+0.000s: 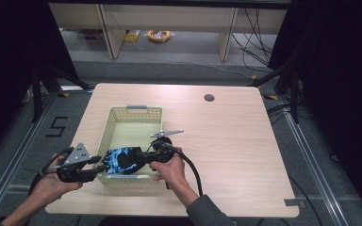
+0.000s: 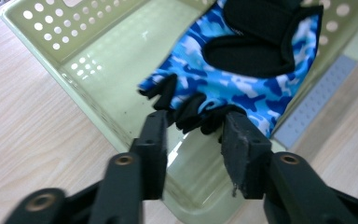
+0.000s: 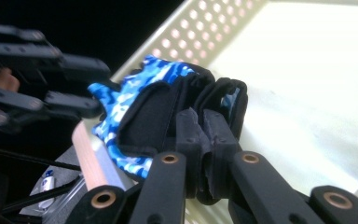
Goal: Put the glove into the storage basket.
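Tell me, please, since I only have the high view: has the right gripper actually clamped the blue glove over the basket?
Observer: Yes. The right gripper has its jaws shut on a black fold of the glove.
Operator: Thank you. And the left one?
Observer: The left gripper is open, its jaws either side of the glove's black finger ends.
Operator: Is the basket holding anything else?
Observer: The basket floor in view looks bare.

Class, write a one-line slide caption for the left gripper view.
Open left gripper meets the finger ends of a blue camouflage glove above a pale green basket.
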Demonstrator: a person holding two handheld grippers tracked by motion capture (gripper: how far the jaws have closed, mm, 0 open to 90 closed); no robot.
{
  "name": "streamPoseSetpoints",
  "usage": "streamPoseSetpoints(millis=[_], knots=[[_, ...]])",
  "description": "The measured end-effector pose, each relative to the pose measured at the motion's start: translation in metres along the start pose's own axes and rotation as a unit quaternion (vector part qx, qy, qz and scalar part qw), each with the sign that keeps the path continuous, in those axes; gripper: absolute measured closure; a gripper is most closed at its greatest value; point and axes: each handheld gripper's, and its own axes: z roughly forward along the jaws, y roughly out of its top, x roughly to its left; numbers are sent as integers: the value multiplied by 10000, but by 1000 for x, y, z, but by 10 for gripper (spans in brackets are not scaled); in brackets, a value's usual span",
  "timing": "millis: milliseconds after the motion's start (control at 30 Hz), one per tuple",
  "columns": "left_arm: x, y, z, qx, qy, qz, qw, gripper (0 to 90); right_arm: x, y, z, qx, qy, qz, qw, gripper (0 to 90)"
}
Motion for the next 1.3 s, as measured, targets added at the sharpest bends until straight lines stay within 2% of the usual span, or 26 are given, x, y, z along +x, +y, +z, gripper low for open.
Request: streamPoseSetpoints(millis=[67,100,167,233,267,300,367,400,433,467,500,533,567,633,700,900,967,1000,1033,1067,1133,1167,1200,1233,1267,1300], knots=[[0,2,-2,-33,-13,-22,10000,564,-3,-2,-1,38,-47,97,9999,864],[1,3,-4,-34,-3,18,10000,558,-4,-3,-2,41,-130,39,9999,864],[1,5,-8,-142,15,-23,9999,529,-6,-5,-2,110,-213,94,9997,863],[1,5,-11,-168,20,-30,9999,518,-8,-7,-1,126,-158,103,9997,863],[-1,5,-12,-192,16,-122,9997,516,-8,-7,-1,140,-192,91,9997,862],[-2,6,-14,-218,20,-31,9998,514,-8,-7,-1,143,-198,98,9997,862],[-7,5,-16,-291,-17,-91,9995,504,-7,-7,-1,157,-195,159,9996,862],[-8,5,-17,-266,-30,-24,9996,499,-6,-8,-1,169,-197,169,9995,861],[-11,4,-19,-290,-87,12,9995,497,-6,-8,0,171,-199,171,9995,860],[-15,4,-21,-268,-94,-73,9996,489,-6,-8,-1,176,-195,149,9995,859],[-17,3,-21,-327,-115,40,9994,487,-5,-9,-1,206,-165,190,9995,859],[-21,3,-21,-365,-167,-72,9992,488,-5,-9,-1,214,-208,141,9995,859],[-24,3,-23,-343,-189,71,9992,488,-4,-9,-1,226,-213,119,9994,859],[-33,2,-24,-410,-287,10,9987,488,-4,-9,-1,260,-307,89,9992,857],[-44,2,-25,-406,-429,82,9982,486,-4,-10,-1,304,-385,74,9988,853],[-84,-2,-20,-497,-945,25,9943,461,-3,-11,-1,493,-595,-179,9969,828],[-93,-4,-17,-397,-1072,84,9934,446,-3,-11,0,508,-650,-236,9963,822],[-97,-5,-14,-426,-1164,42,9923,442,-2,-10,-1,583,-672,-254,9957,816],[-100,-7,-11,-437,-1212,112,9916,440,-2,-9,-1,600,-709,-300,9952,806],[-102,-8,-10,-378,-1184,161,9921,440,-1,-9,0,613,-802,-392,9941,797],[-110,-11,-4,-483,-1216,62,9914,435,2,-7,-1,650,-954,-478,9922,765],[-110,-13,-2,-487,-1178,86,9918,433,1,-6,-1,625,-947,-612,9917,754],[-112,-14,0,-482,-1190,-68,9917,428,2,-5,-1,639,-958,-505,9921,744],[-112,-15,2,-512,-1205,17,9914,418,2,-4,-2,628,-985,-572,9915,737],[-113,-16,3,-490,-1262,-110,9907,410,2,-3,-3,621,-1012,-622,9910,718],[-112,-18,4,-501,-1238,-121,9910,406,2,-3,-3,549,-1086,-663,9904,696]])
